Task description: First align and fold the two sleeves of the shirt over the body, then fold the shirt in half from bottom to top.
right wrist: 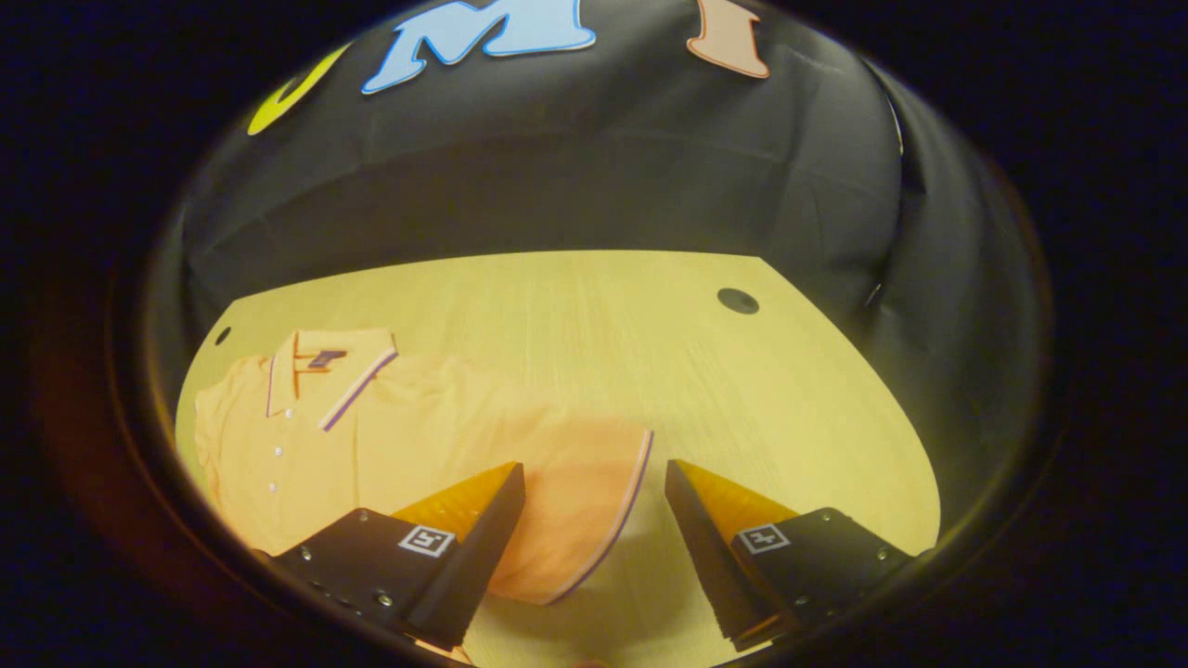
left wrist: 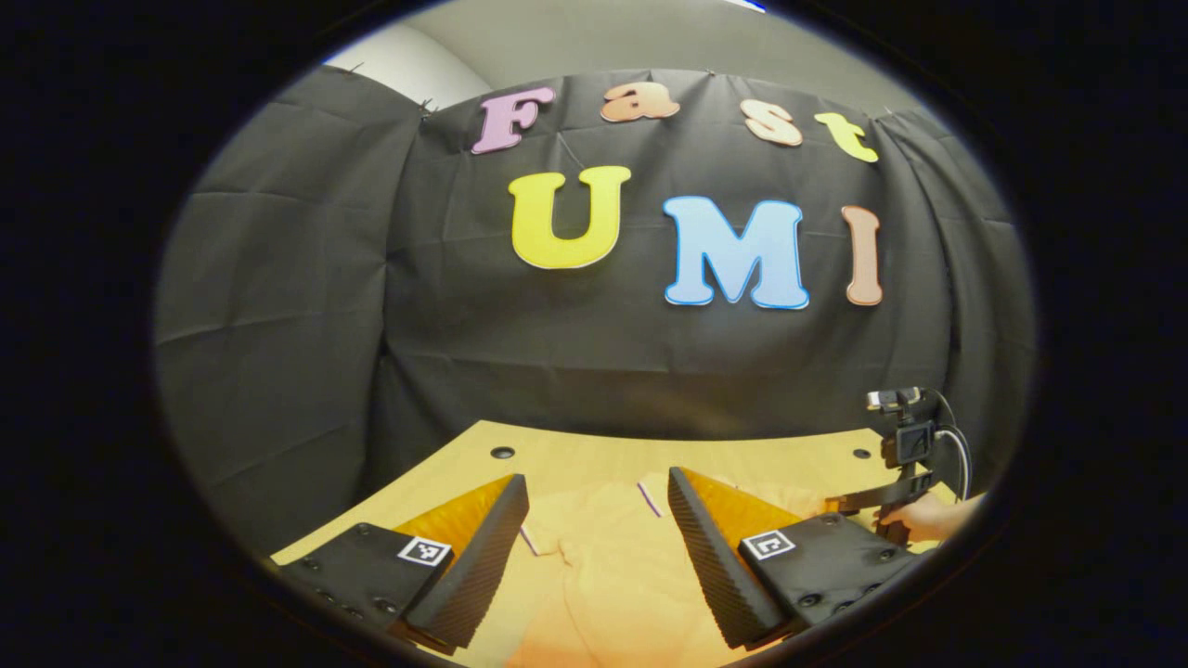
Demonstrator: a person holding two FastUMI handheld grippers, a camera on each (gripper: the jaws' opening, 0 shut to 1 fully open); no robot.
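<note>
Now the left gripper has its two fingers spread wide apart, grasping nothing, and between them lies the orange cloth of the shirt, which reaches up to the far part of the wooden table. A thin purple trim line shows on the cloth near the right finger, and another short one near the left finger. Beyond the shirt, the far edge of the table meets the black booth wall, and two small dark holes sit near that edge. At the right side of this left gripper view, farther off, a hand holds the other gripper. In the right gripper view, the right gripper is also released, its two fingers wide apart and holding nothing. Between them lies one sleeve of the shirt, spread flat, with its purple-trimmed cuff running just beside the right finger. From here the shirt's body stretches to the left, and the collar with its placket of three small buttons lies near the left far corner of the table. To the right of the sleeve, the table is bare wood up to its edge, with one dark hole near the far right corner and a second, smaller one at the far left. I count one shirt and two grippers.
</note>
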